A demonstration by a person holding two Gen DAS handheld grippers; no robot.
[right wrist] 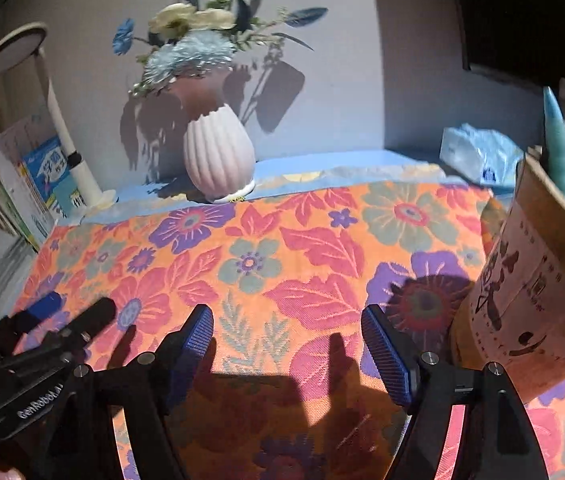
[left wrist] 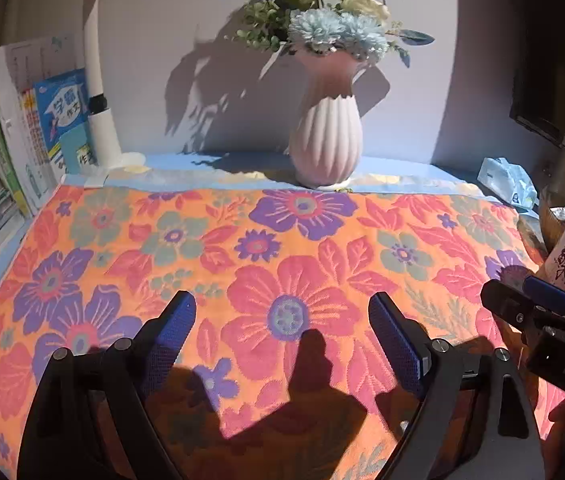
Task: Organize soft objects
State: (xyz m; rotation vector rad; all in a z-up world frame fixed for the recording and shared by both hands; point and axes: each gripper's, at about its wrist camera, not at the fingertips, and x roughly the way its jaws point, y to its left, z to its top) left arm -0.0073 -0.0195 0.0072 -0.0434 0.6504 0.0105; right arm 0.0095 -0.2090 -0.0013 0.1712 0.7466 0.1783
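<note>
An orange towel with red, purple and green flowers point(left wrist: 282, 248) lies spread flat over the desk; it also shows in the right wrist view point(right wrist: 282, 256). My left gripper point(left wrist: 282, 312) is open and empty, hovering low over the towel's near middle. My right gripper point(right wrist: 286, 320) is open and empty over the towel's near right part. The right gripper's fingers point(left wrist: 538, 304) show at the right edge of the left wrist view, and the left gripper's fingers point(right wrist: 62, 316) show at the lower left of the right wrist view.
A pink ribbed vase point(left wrist: 324, 136) with blue and white flowers stands at the towel's far edge. Books point(left wrist: 30, 132) and a white lamp point(left wrist: 100, 120) stand at the back left. A tissue pack point(left wrist: 506, 180) and a brown pen holder point(right wrist: 538, 280) stand at the right.
</note>
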